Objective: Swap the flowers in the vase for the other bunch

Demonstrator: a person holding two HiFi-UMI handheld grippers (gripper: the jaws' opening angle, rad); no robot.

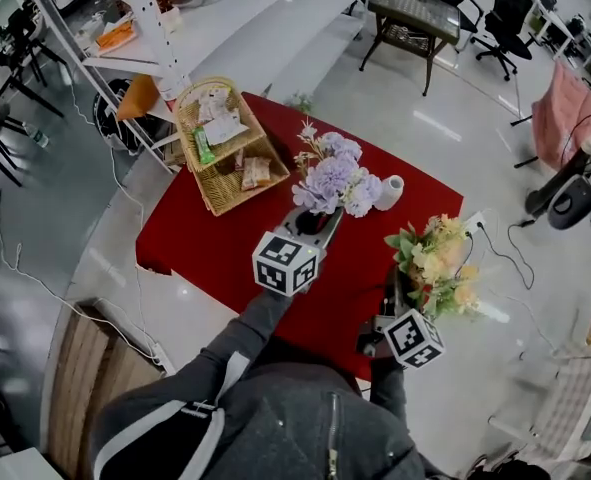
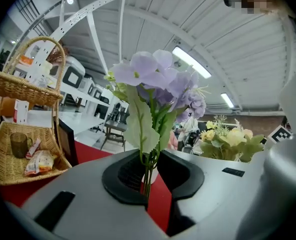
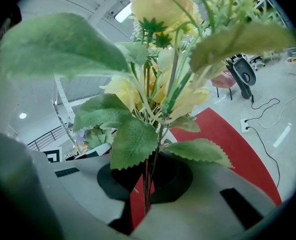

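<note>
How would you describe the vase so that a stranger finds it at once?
Start at the red table. Near its far edge, right of the wicker basket, sits a small vase. It alone is plain white and smooth, just beside the purple flowers.

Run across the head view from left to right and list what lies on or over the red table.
Woven wicker basket with snack packets → bunch of pale purple fabric flowers → small white vase → bunch of yellow fabric flowers with green leaves.
</note>
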